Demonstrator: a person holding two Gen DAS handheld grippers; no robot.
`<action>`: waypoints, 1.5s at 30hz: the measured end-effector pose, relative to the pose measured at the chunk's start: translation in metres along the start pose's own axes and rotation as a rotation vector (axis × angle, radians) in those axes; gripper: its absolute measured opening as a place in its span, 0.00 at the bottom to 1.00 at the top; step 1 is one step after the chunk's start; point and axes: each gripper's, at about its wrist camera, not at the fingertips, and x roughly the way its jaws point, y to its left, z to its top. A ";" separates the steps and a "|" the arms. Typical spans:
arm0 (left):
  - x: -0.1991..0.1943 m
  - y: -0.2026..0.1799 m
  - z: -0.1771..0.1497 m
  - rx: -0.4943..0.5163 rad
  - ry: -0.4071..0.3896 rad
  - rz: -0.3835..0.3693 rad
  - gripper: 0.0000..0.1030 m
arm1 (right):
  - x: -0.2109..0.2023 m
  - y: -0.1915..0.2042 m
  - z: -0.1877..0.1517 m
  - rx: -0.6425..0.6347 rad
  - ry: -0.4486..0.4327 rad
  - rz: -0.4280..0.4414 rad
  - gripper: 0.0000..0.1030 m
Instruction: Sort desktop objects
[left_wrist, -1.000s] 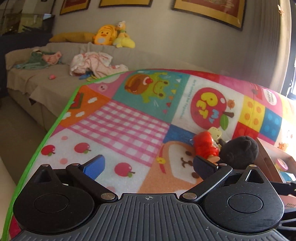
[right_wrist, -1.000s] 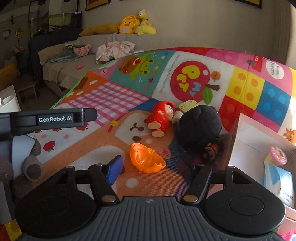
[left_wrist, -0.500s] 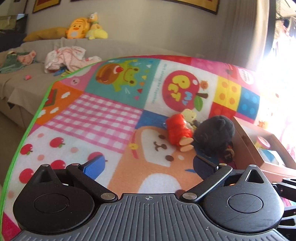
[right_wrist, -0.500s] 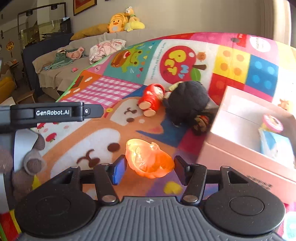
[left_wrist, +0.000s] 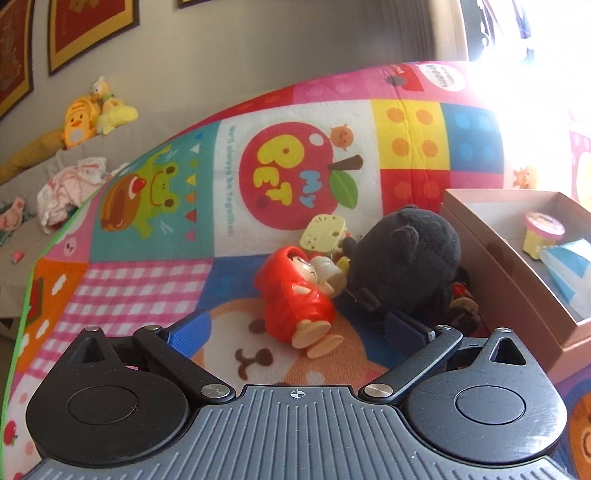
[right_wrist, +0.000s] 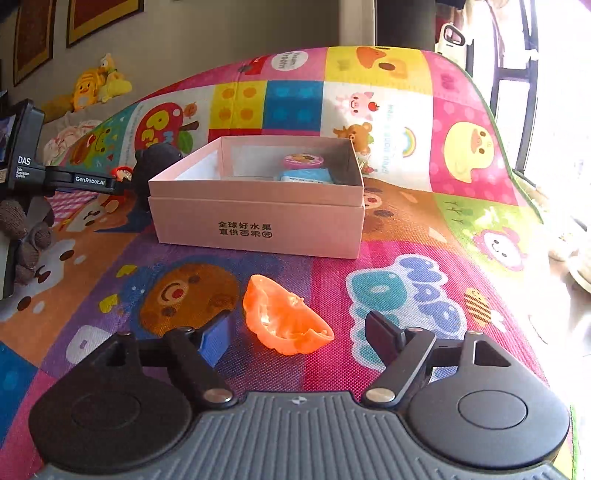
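My left gripper (left_wrist: 295, 330) is open, low over the mat. A red hooded figure (left_wrist: 295, 299) lies between and just ahead of its fingers, untouched. A black plush (left_wrist: 406, 254) and a pale yellow toy (left_wrist: 323, 230) lie right behind it. My right gripper (right_wrist: 299, 336) has its jaws opening. An orange plastic piece (right_wrist: 284, 321) lies on the mat between them, and neither pad presses on it. The pink box (right_wrist: 258, 221) stands open just beyond it and holds a pink-lidded cup (right_wrist: 303, 160) and a blue packet (right_wrist: 304, 175).
A colourful play mat (right_wrist: 461, 155) covers the surface and drops off at the right by a bright window. The box wall (left_wrist: 498, 266) stands close to the right of the black plush. A gloved hand (right_wrist: 29, 236) holds the left gripper. A sofa (left_wrist: 22, 184) with toys stands behind.
Both views swung right. The right gripper brought the orange piece from beside the toys to in front of the box, then widened its jaws. The left gripper closed in on the red figure.
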 end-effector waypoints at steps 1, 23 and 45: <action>0.007 -0.002 0.002 0.004 0.008 0.007 0.98 | -0.001 0.000 0.000 0.005 -0.013 0.006 0.87; -0.105 -0.030 -0.059 0.029 0.119 -0.406 0.54 | 0.008 -0.007 0.002 0.080 0.032 0.025 1.00; -0.114 -0.014 -0.068 -0.083 0.043 -0.308 0.94 | 0.028 -0.001 0.005 0.031 0.187 0.003 1.00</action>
